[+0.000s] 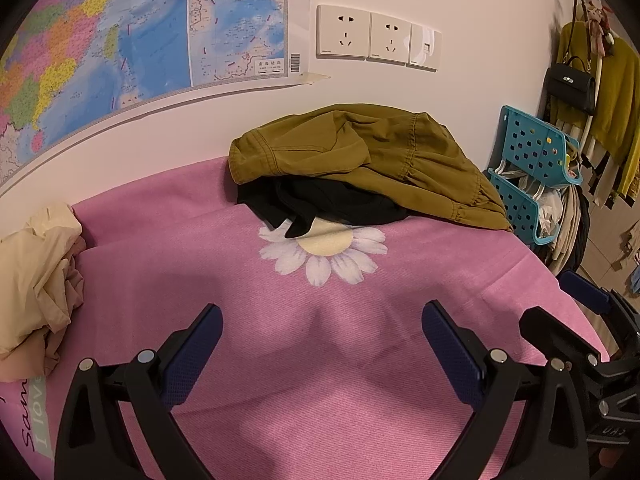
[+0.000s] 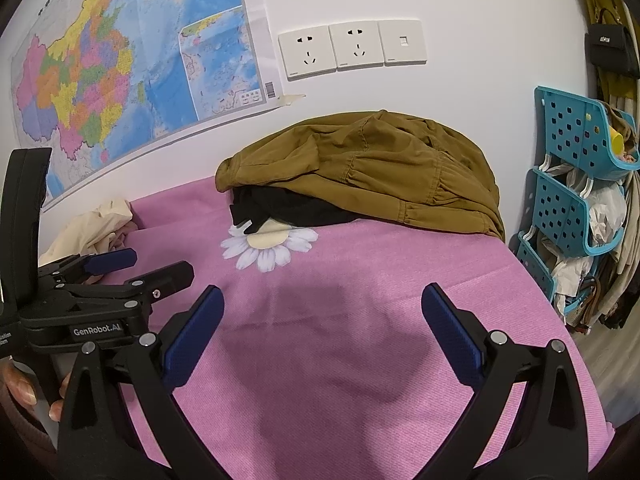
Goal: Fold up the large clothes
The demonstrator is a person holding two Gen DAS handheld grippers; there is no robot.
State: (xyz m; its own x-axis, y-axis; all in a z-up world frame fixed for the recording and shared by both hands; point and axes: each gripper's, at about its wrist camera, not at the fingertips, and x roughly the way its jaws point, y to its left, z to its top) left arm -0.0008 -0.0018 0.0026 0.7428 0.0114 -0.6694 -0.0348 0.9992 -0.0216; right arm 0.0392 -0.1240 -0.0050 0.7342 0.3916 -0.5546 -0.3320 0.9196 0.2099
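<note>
**Both grippers empty above the pink cloth, clothes not yet taken**

Left gripper (image 1: 322, 322) hangs over the pink cloth (image 1: 320, 400) with its jaws spread wide and nothing between them. Right gripper (image 2: 322, 304) is the same — jaws wide apart, empty, just above the cloth. In the right wrist view the left gripper shows at the left edge, side by side with the right one, and some fingers (image 2: 24, 390) of the person hold its handle.

Ahead of both grippers the cloth carries a printed daisy (image 1: 324, 254). Behind the daisy, against the wall, lies the pile to be folded: an olive-brown garment (image 1: 360, 160) heaped on top of a black garment (image 1: 324, 206), whose corner falls onto the flower. At the far left of the cloth lies a crumpled cream garment (image 1: 36, 284), well apart from the pile. A blue rack (image 2: 576, 184) stands at the right, beyond the cloth's edge.

I judge that the folding has not begun; the step in hand is to fetch one piece. To do it well, I would take only the olive-brown garment, gripping it at a seam or hem at two separated points — one for each gripper — so the black one underneath stays. Then it should be pulled onto the bare cloth in front and spread flat. The heap is thick, so a shallow pinch at the edge is safer than a deep one.
</note>
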